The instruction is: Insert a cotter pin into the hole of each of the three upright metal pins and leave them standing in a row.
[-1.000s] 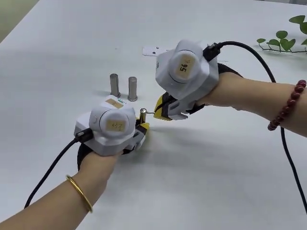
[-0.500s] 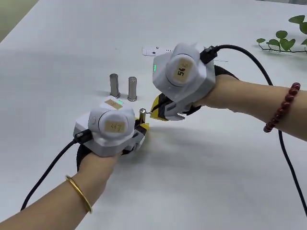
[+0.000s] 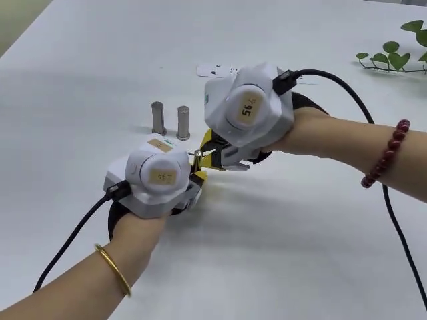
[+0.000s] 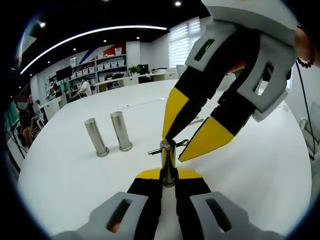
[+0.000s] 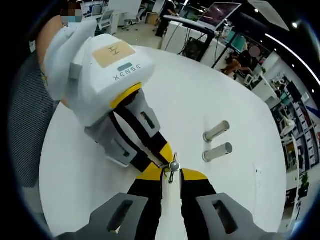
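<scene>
White surface [image 3: 300,253], office behind; left gripper [image 4: 168,176], jaws clamped low on the upright metal pin [image 4: 168,161]; right gripper [image 5: 171,175], jaws pinching the cotter pin [image 4: 154,150] at its hole; reckon a crooked push bends it or tips the pin.

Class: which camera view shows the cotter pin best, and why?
The left gripper view: the cotter pin sits close, side-on, across the top of the clamped metal pin. The right gripper view shows it small, from above; the head view, a thin sliver.
</scene>
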`<action>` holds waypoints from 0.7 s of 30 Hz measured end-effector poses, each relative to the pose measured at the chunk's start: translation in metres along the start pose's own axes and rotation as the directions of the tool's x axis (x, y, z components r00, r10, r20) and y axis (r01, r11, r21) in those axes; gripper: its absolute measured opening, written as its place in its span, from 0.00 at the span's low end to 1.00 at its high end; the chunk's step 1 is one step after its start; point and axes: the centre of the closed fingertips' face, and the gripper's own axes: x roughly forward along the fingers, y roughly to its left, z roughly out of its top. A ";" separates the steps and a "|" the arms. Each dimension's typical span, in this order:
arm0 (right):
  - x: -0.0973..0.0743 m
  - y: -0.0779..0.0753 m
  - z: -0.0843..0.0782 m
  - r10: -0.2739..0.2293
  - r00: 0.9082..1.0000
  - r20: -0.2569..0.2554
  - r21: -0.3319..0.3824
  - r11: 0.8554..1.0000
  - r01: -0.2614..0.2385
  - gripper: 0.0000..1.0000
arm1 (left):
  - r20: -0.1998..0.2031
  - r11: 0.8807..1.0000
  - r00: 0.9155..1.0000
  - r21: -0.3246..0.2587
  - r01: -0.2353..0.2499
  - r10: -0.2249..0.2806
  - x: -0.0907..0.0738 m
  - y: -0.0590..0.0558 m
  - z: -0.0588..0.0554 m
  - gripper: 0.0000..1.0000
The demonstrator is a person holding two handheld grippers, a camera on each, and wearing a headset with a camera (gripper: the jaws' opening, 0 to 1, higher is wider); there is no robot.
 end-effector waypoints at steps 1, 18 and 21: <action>-0.002 -0.002 -0.001 -0.007 1.000 -0.001 -0.001 1.000 0.007 0.07 | 0.000 1.000 1.000 -0.002 -0.001 0.001 0.000 0.000 0.000 0.05; -0.001 -0.004 -0.020 0.011 1.000 -0.029 0.112 0.994 -0.008 0.00 | 0.001 1.000 1.000 -0.011 -0.022 0.022 -0.001 0.000 0.000 0.05; 0.001 -0.004 -0.019 0.009 1.000 -0.023 0.120 0.993 -0.006 0.00 | 0.002 1.000 1.000 -0.014 -0.024 0.024 -0.001 -0.001 0.000 0.05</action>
